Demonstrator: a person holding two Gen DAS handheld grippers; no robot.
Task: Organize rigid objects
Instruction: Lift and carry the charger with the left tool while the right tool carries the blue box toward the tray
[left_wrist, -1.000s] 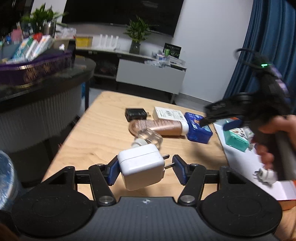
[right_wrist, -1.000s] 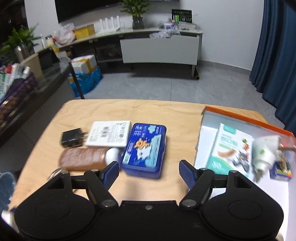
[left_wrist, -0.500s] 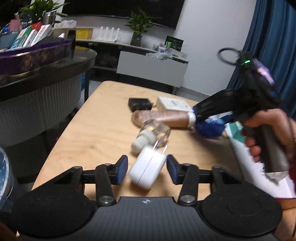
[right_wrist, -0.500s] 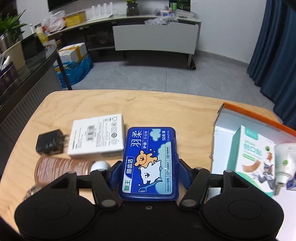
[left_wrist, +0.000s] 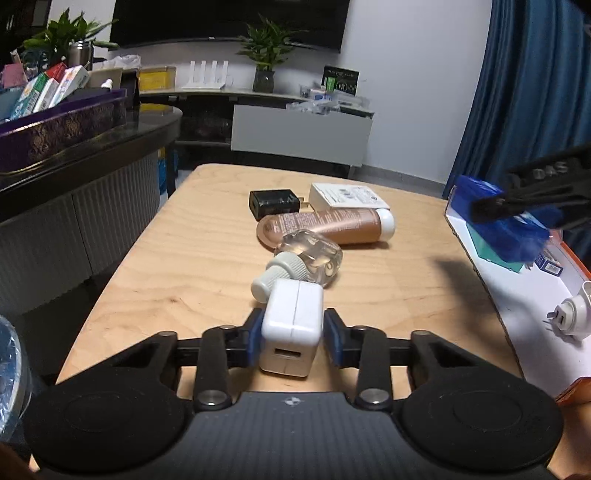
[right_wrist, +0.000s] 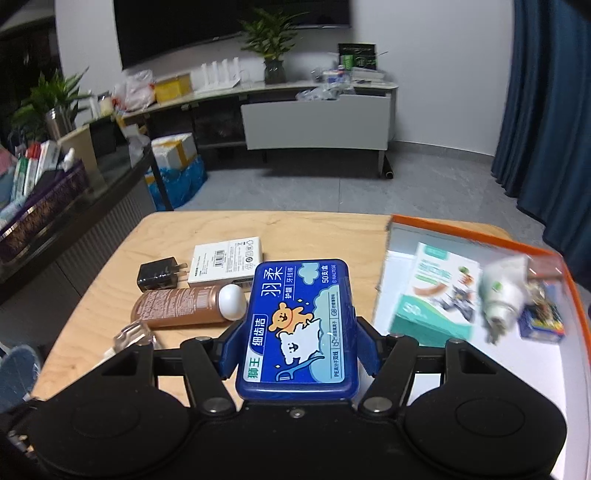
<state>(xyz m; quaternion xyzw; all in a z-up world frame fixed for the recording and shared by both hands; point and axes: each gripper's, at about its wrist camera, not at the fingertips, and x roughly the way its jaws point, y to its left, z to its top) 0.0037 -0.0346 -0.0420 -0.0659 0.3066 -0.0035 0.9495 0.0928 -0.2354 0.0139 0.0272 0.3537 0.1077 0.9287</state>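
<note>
White plastic, the charger block (left_wrist: 291, 325) sits low over the wooden table (left_wrist: 192, 258), squeezed tight in my left tongs (left_wrist: 292, 338), which have just closed on it. My right tongs (right_wrist: 298, 349) hold the blue floss box (right_wrist: 301, 328) beside the orange-edged tray (right_wrist: 480, 236).

The left tool (left_wrist: 291, 339) has just been closing and now clamps a white charger (left_wrist: 291, 325) low over the wooden desk (left_wrist: 192, 258). Just beyond it lie a clear bottle (left_wrist: 306, 258), a brown tube (left_wrist: 332, 229) and a black adapter (left_wrist: 273, 203). At the right edge, the other tool (left_wrist: 535, 195) carries a blue box (left_wrist: 509, 229) above an open white carton (left_wrist: 517, 295).
</note>
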